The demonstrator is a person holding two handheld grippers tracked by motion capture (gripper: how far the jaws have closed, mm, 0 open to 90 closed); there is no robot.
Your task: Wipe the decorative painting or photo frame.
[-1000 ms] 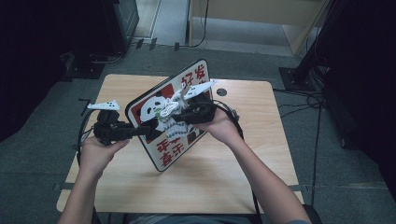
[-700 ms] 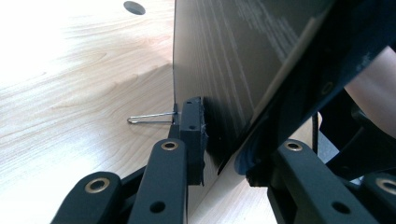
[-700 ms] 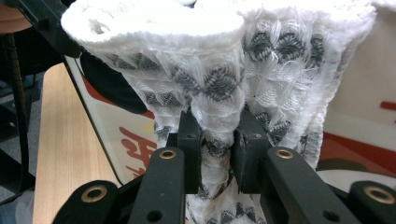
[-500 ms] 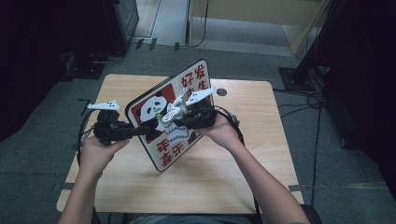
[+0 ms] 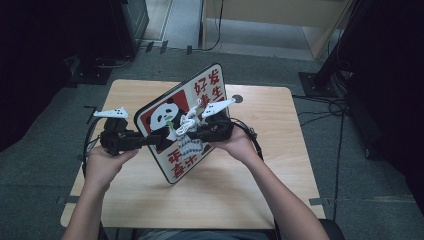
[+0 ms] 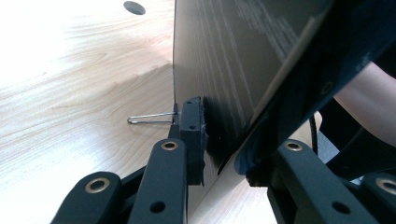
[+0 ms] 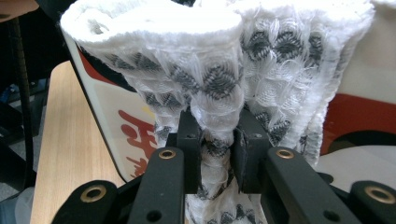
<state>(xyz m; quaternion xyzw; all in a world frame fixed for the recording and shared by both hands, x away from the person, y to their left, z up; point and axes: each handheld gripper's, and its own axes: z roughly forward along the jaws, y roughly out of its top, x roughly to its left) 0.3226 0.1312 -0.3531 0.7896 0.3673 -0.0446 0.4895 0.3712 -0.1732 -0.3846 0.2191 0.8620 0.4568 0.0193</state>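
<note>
Item: rectangular sign board, white face with a red panel, a black-and-white panda and red characters (image 5: 172, 125), dark on its back. It stands tilted on its lower edge near the middle of the worktop, printed face turned toward the person's right, apparently so that the face can be wiped while the back is braced.

Item: white woven cloth with a grey diamond pattern (image 7: 219, 79), bunched into a wad. It lies against the printed face of the board at about mid-height; bunching gives a thick pad for wiping (a judgement from its shape).

Item: right tongs (image 7: 217, 156). Pressed together on a neck of the cloth, with the loose folds fanning out beyond the jaws toward the board.

Item: left tongs (image 6: 224, 140). Pinching the board's left edge, one jaw on the dark back and the other on the face side, which keeps the board upright and steady against the push of the cloth. A thin wire clip handle (image 6: 152, 117) juts from the board's edge just beyond the jaw.

Item: light wood worktop (image 5: 240, 200) with a round cable hole (image 5: 237, 99) at its far side. It bears the board's lower edge, so the left tongs only have to balance it.
</note>
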